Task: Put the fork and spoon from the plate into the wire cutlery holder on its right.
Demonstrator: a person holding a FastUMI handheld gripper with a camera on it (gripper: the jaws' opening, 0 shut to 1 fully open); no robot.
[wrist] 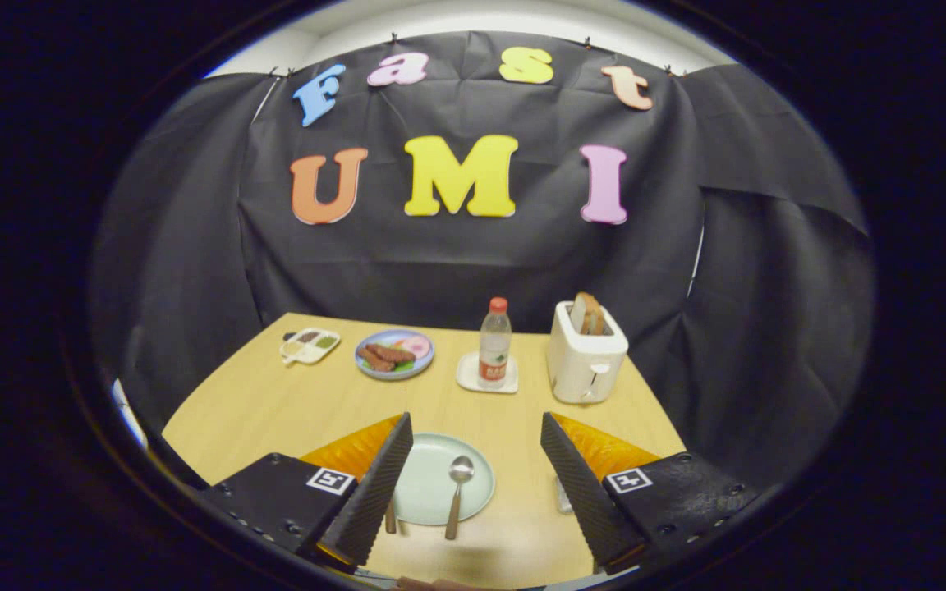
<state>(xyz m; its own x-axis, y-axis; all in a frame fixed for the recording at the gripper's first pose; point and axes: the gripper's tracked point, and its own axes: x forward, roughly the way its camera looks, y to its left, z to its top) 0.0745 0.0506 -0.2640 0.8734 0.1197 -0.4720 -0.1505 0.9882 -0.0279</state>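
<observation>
From the gripper view, my gripper point(473, 484) hangs wide open above the near table edge, holding nothing. The spoon point(456, 495) lies on the pale green plate point(432, 492) between my fingers, bowl far, handle overhanging the near rim. A handle I take for the fork point(390, 520) peeks out beside my left finger, mostly hidden. The wire cutlery holder point(563, 497) sits behind my right finger, barely visible. My worry: descending blind, I could clip the holder or skid the flat spoon off the plate.
</observation>
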